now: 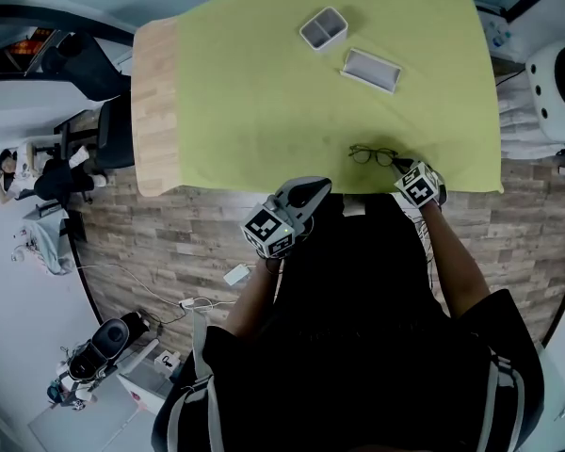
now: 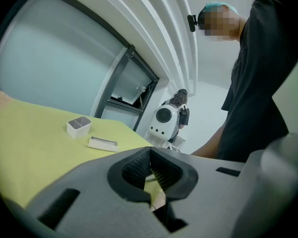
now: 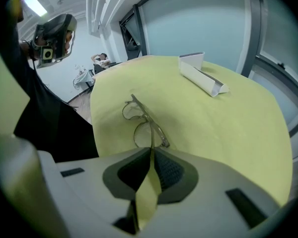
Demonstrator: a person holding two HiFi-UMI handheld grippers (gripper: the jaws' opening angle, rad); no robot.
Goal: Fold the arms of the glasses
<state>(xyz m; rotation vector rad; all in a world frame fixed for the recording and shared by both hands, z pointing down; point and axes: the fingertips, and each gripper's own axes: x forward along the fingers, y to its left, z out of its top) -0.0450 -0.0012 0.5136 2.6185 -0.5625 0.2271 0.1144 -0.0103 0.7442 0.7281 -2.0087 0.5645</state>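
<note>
- The glasses (image 1: 372,155) lie on the table (image 1: 226,111), near its 6 o'clock edge.
- At their 12 o'clock, the flat tray (image 1: 371,70); at 11, the divided box (image 1: 323,28).
- At their 4 o'clock, touching, the right gripper (image 1: 403,168).

Matt green cloth (image 1: 264,92), thin metal-look glasses (image 1: 372,155), smooth pale wood tabletop (image 1: 155,111)

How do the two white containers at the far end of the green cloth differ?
The divided box is taller, with two compartments; the flat tray is low, longer and undivided. The box lies farther back on the green cloth than the tray. Both are white and look empty.
</note>
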